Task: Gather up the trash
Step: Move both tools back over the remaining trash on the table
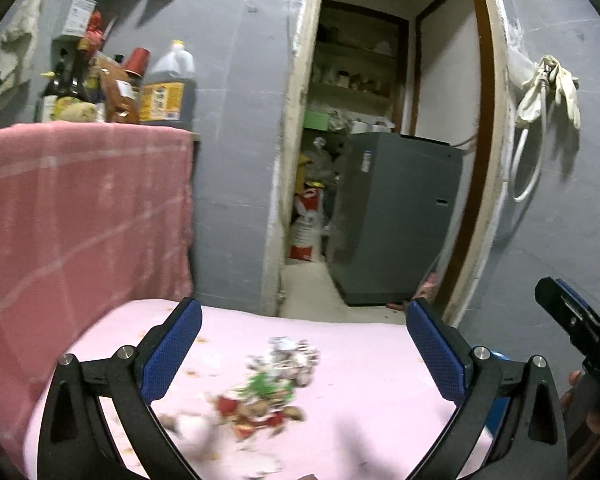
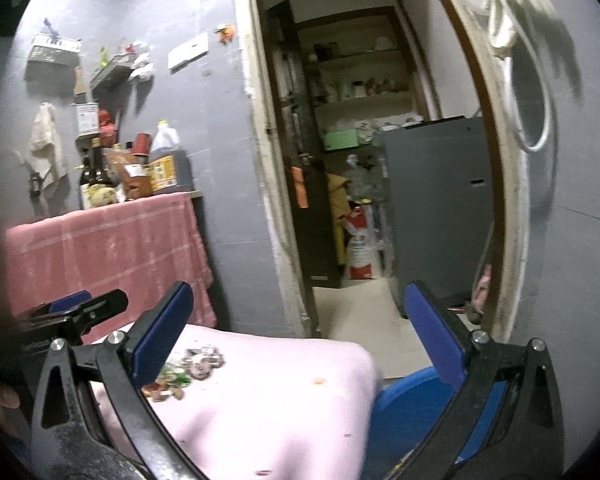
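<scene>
A pile of crumpled wrappers [image 1: 272,384], silver, green and red, lies on a light pink cloth [image 1: 360,380] over a low surface. My left gripper [image 1: 300,344] is open and empty, its blue pads either side of the pile and above it. In the right wrist view the same wrappers [image 2: 188,368] lie at the left, partly behind the left finger. My right gripper [image 2: 296,336] is open and empty, over the pink cloth's [image 2: 284,400] far right corner. The right gripper's tip shows at the left wrist view's right edge [image 1: 568,312]; the left gripper shows at the right wrist view's left [image 2: 80,308].
A counter draped in a red checked cloth [image 1: 80,208] holds bottles and a large jug [image 1: 168,88] at the left. A doorway [image 1: 376,160] ahead opens onto a storeroom with a grey appliance [image 1: 396,220]. Something blue [image 2: 404,408] sits under the pink cloth's right edge. Small crumbs [image 2: 319,381] dot the cloth.
</scene>
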`<state>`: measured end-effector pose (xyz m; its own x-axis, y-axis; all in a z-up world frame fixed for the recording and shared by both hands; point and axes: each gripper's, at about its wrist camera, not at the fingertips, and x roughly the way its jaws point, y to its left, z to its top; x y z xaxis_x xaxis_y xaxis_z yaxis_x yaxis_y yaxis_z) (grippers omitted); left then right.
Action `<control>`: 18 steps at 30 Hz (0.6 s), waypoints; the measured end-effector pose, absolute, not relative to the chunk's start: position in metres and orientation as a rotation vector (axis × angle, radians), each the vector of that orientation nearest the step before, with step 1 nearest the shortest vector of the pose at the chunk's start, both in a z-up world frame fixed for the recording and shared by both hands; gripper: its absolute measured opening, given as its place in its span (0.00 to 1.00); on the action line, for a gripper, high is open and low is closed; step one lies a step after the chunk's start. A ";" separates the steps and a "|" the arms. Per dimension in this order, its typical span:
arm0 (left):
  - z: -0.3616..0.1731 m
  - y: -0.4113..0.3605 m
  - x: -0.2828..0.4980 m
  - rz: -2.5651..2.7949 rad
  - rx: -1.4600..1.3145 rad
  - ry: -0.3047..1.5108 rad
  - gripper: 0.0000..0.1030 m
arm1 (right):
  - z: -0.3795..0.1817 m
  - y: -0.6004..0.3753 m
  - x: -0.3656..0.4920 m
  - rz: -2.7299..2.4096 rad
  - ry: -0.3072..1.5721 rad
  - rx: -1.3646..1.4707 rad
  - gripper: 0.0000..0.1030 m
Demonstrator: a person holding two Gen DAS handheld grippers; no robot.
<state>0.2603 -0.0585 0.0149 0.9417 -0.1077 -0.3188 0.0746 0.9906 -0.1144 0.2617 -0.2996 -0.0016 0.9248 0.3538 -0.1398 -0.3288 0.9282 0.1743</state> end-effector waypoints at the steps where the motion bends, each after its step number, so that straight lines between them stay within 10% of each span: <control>1: 0.014 -0.052 0.257 -0.085 -0.097 0.331 0.97 | -0.002 -0.294 0.261 0.361 0.172 0.144 1.00; 18: -0.016 0.018 0.242 0.027 -0.117 0.436 0.97 | -0.031 -0.218 0.288 0.430 0.395 0.005 1.00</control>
